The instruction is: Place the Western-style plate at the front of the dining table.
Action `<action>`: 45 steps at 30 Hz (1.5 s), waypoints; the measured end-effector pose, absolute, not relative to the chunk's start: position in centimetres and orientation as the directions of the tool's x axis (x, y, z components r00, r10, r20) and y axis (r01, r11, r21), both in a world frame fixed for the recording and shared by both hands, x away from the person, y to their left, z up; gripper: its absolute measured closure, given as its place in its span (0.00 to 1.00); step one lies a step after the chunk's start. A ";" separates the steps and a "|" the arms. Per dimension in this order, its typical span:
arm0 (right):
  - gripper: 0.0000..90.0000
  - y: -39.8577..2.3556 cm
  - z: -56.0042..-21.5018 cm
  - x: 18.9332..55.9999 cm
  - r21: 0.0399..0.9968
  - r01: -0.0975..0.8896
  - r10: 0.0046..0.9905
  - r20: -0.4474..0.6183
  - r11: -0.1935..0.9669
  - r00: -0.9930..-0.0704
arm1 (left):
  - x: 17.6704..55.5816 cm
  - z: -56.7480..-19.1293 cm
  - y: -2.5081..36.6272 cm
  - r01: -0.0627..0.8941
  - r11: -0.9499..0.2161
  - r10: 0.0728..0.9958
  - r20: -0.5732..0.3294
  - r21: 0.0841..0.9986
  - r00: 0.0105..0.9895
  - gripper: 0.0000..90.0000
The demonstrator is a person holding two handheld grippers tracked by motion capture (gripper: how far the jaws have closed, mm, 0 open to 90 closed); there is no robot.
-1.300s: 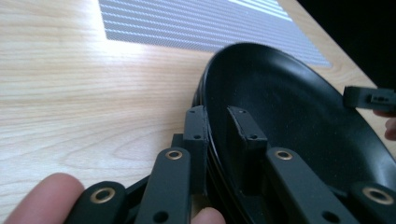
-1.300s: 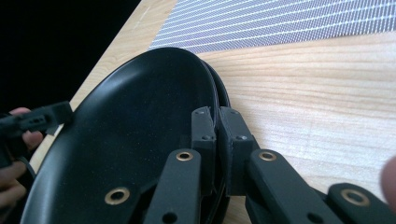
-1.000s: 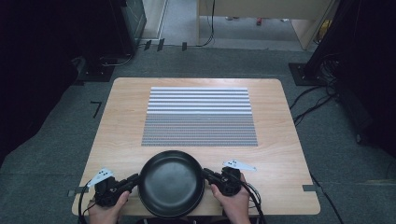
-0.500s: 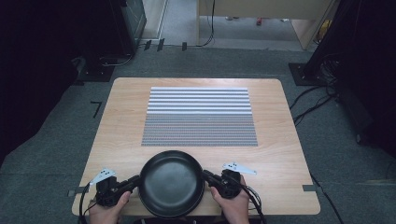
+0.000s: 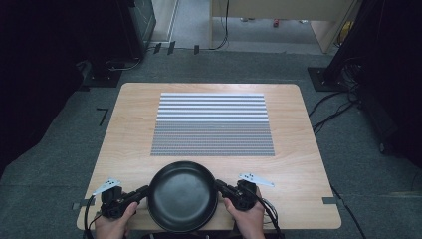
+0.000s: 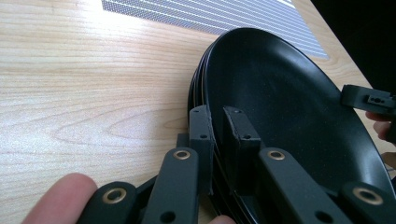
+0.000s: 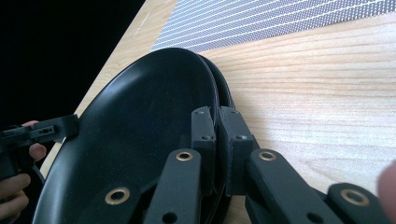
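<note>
A round black plate, matte and smooth with a shallow dished centre, sits at the 6 o'clock edge of a pale wooden table with rounded corners and clear grain. In the gripper views its rim shows layered edges, so it looks like a stack of black plates rather than one, though how many I cannot tell.

The left gripper grips the plate's rim at 9 o'clock. In the left gripper view its two blocky black jaws stand narrow, one inside the rim and one outside, pinching the edge. The right gripper grips the rim at 3 o'clock; in the right gripper view its jaws are likewise narrow, closed across the edge. Brass-coloured rivets dot the jaw linkages.

A person's left hand and right hand hold the grippers from the table's near edge.

At 12 o'clock from the plate, apart from it, lies a flat rectangular mat, white-and-grey striped on its far half and finely dotted grey on its near half.
</note>
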State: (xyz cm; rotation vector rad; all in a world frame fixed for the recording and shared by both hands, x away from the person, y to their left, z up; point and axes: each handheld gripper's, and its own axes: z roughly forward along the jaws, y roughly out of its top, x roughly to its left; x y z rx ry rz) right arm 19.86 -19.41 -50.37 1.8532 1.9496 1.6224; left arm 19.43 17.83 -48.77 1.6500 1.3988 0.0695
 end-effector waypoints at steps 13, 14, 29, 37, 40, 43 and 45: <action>0.95 -19.7 -50.3 20.0 0.645 0.734 0.735 0.601 -0.213 -0.315 | 19.3 -48.7 17.5 0.733 0.077 0.798 -0.483 0.676 0.361 0.92; 0.95 -19.9 -50.3 20.1 0.640 0.735 0.732 0.608 -0.223 -0.308 | 19.3 -48.7 17.3 0.728 0.065 0.802 -0.470 0.683 0.369 0.92; 0.86 -20.4 -49.7 20.1 0.639 0.741 0.727 0.606 -0.205 -0.322 | 18.9 -48.4 15.7 0.687 -0.022 0.842 -0.357 0.726 0.404 0.90; 0.83 -21.0 -49.6 19.7 0.584 0.786 0.722 0.632 -0.205 -0.281 | 19.1 -49.2 14.6 0.707 -0.037 0.816 -0.387 0.706 0.430 0.81; 0.86 -20.9 -49.6 19.6 0.577 0.793 0.730 0.626 -0.196 -0.274 | 19.2 -49.4 14.5 0.716 -0.023 0.811 -0.405 0.698 0.422 0.81; 0.88 -21.0 -49.6 19.5 0.572 0.792 0.733 0.630 -0.214 -0.257 | 19.4 -49.6 14.5 0.734 -0.009 0.794 -0.441 0.679 0.418 0.80; 0.89 -21.0 -49.4 19.5 0.566 0.794 0.736 0.632 -0.223 -0.244 | 19.4 -49.7 14.4 0.739 -0.008 0.788 -0.450 0.674 0.419 0.80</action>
